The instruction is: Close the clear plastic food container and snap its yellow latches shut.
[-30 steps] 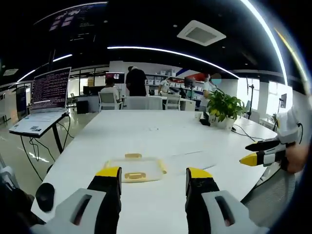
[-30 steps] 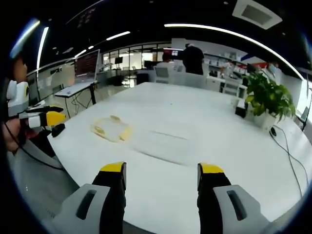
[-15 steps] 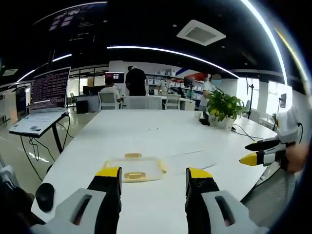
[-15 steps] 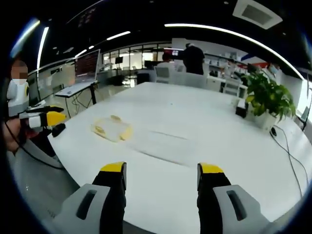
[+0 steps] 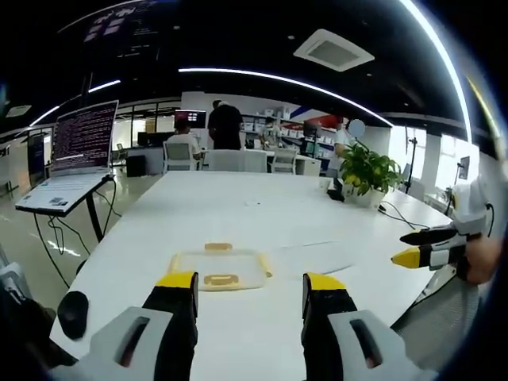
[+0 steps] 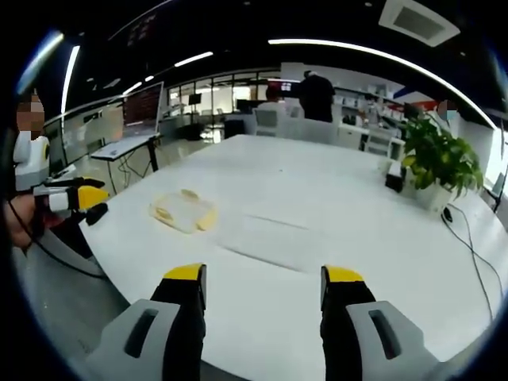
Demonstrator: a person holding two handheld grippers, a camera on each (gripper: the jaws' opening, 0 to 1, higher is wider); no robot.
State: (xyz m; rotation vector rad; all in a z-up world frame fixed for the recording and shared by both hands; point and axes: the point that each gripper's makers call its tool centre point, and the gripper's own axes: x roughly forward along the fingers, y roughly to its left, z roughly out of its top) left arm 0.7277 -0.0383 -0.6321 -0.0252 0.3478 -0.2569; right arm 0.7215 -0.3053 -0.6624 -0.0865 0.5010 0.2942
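Here the left gripper [image 5: 248, 292] is hovering released, jaws spread with nothing between them, just short of the container [image 5: 221, 270], which is lying flat on the white table [image 5: 238, 210] near the person's edge. The right gripper [image 6: 263, 287] is likewise hanging open and empty, well apart from the container [image 6: 182, 211] off to its left. The lid seems to be sitting on the base already, though I cannot tell whether it is seated all round; yellow latches [image 5: 220, 279] are showing on the near, far and right edges. The risk I am seeing: a light, clear box on a slick top may be skating away when one latch is pressed without the other gripper bracing it, and pressing on a skewed lid could be popping a corner up. Farther back, a plant [image 5: 367, 172] and a laptop [image 5: 76, 151] are standing well clear.
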